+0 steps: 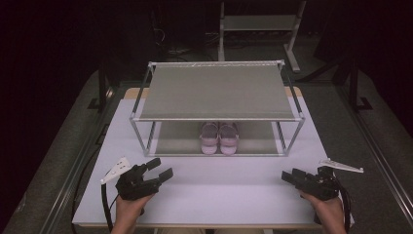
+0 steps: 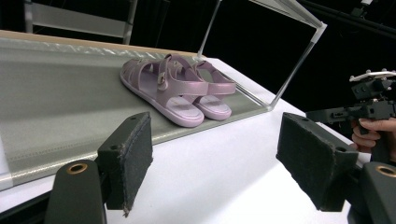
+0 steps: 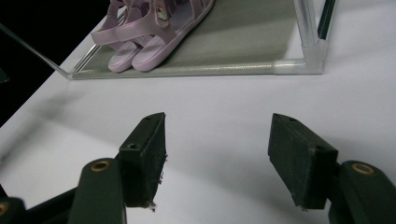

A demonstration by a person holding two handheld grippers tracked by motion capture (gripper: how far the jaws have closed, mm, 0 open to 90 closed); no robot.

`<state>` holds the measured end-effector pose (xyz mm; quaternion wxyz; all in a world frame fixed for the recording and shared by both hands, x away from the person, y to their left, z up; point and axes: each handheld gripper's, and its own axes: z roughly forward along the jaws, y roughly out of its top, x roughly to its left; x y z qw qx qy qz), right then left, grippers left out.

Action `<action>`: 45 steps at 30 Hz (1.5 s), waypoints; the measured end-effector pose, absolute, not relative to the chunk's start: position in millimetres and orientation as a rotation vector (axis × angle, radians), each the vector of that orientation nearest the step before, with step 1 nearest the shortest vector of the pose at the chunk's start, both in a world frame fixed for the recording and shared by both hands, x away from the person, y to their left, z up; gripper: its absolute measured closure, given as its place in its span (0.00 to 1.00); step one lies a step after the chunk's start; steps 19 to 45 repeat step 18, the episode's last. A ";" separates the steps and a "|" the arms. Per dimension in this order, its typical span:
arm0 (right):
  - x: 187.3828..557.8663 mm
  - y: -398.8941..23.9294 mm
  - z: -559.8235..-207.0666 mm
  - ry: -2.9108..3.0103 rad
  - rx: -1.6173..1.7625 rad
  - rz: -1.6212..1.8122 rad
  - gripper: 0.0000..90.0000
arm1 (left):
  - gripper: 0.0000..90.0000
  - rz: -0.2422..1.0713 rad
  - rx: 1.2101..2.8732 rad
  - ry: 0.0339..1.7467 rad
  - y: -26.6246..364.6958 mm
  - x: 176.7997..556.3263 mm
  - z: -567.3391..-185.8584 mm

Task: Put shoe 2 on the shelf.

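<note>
A 2-tier metal rack (image 1: 216, 92) stands toward the white table's (image 1: 219, 195) far edge, 2 lilac sandals (image 1: 219, 138) on its lower shelf.

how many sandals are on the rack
2, both pink, side by side on the lower shelf of the rack: the left sandal and the right sandal, near the middle. The top shelf lies bare, though it hides part of the shelf below.

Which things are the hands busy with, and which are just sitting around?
For the job, probably:
pink sandals on the lower shelf
shoe rack
left tool, open
right tool, open

Just there:
white table
grey stand behind
</note>
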<state>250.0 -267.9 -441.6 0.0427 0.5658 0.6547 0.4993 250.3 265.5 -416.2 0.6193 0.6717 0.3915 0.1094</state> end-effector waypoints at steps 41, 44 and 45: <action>245.4 -272.5 -441.6 1.998 1.722 1.505 0.39 | 0.29 0.250 1.549 0.898 264.8 251.9 -416.3; 245.4 -272.5 -441.6 1.998 1.722 1.505 0.39 | 0.29 0.250 1.549 0.898 264.8 251.9 -416.3; 245.4 -272.5 -441.6 1.998 1.722 1.505 0.39 | 0.29 0.250 1.549 0.898 264.8 251.9 -416.3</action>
